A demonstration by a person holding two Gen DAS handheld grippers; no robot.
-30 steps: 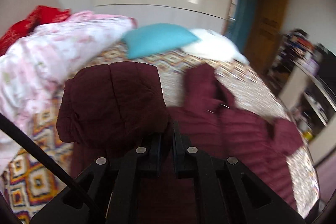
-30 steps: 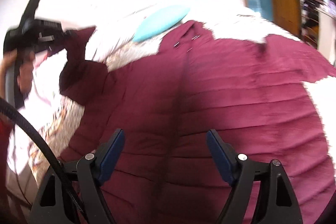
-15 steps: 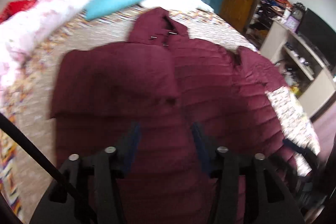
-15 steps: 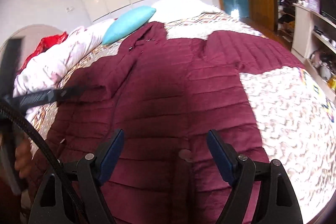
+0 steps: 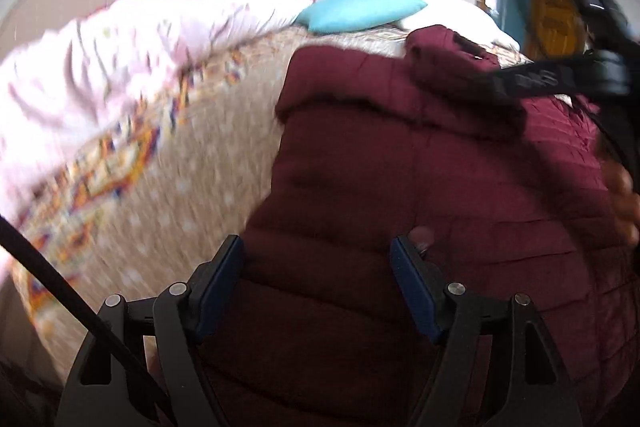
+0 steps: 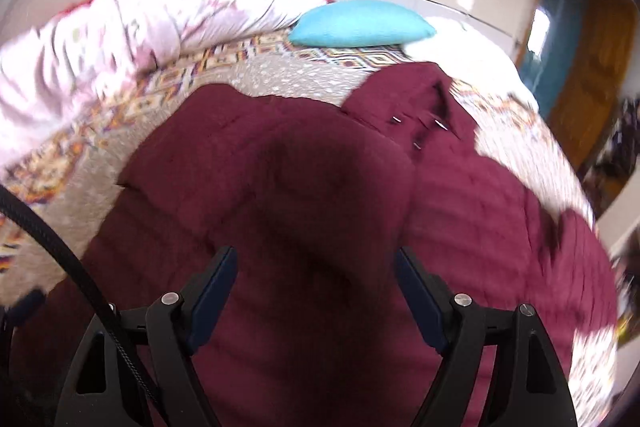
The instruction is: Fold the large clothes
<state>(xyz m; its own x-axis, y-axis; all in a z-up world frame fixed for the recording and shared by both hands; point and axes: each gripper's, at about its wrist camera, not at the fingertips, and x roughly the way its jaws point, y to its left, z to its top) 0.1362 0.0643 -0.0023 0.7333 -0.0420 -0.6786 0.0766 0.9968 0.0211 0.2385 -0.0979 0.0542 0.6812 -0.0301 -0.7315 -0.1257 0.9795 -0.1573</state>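
Both sets of jaws stand wide apart and hold nothing: the left gripper (image 5: 316, 255) and the right gripper (image 6: 316, 267) each hang just over the maroon padded coat (image 6: 312, 195), and whether any pad grazes the fabric cannot be told. A second ago the left jaws were clamped on a raised sleeve; that sleeve (image 6: 256, 147) now lies folded across the coat's front, released, so I judge the first sleeve fold done. The coat itself lies spread on the patterned bedspread (image 6: 280, 71), its collar (image 6: 424, 99) pointing toward the turquoise pillow (image 6: 360, 23). Beyond the coat's far sleeve, the other sleeve (image 6: 572, 231) still lies stretched outward, likely the next part to bring in. Left of the coat, a pink floral quilt (image 6: 120, 39) is heaped.
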